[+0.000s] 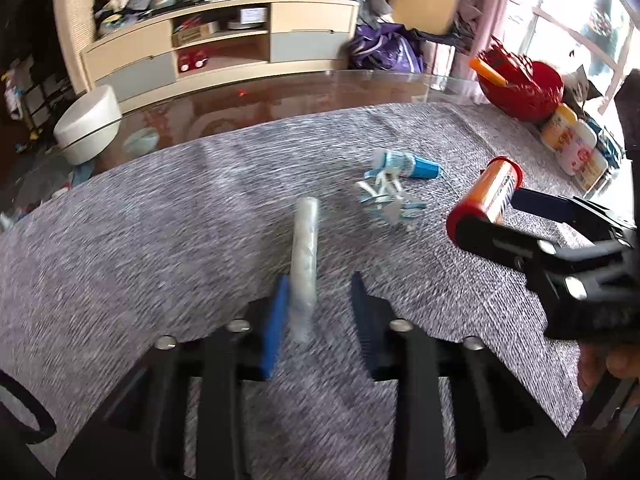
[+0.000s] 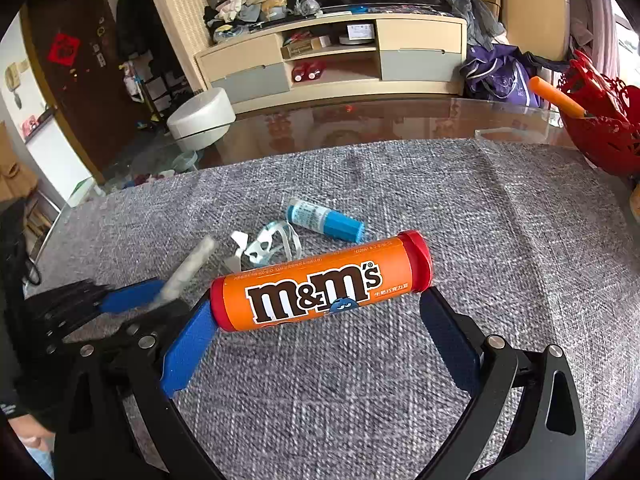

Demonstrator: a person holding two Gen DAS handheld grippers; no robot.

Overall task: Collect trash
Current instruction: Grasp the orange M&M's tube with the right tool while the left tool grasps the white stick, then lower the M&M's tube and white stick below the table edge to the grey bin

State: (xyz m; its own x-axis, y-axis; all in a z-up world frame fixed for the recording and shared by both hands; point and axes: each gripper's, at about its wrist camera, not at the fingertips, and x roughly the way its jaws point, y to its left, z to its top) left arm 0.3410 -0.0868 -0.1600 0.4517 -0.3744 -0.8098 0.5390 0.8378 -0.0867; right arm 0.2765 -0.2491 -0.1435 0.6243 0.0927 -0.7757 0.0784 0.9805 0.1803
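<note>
A whitish translucent roll (image 1: 305,256) lies on the grey cloth (image 1: 160,220) between the blue fingers of my left gripper (image 1: 320,278). It rests against the left pad, and a gap shows between it and the right pad. An orange m&m's tube (image 2: 316,288) with red ends lies crosswise in my right gripper (image 2: 316,300), one pad at each end. From the left wrist that tube (image 1: 490,190) and right gripper (image 1: 490,212) show at the right. A blue-capped small bottle (image 2: 324,220) and crumpled white-blue wrapper strips (image 2: 268,246) lie just beyond.
A red basket (image 1: 520,84) with an orange stick stands at the cloth's far right, and several white pots (image 1: 572,140) beside it. The bare glass tabletop (image 2: 360,124) runs along the far edge. Behind it are a white round stool (image 2: 200,120) and a low cabinet.
</note>
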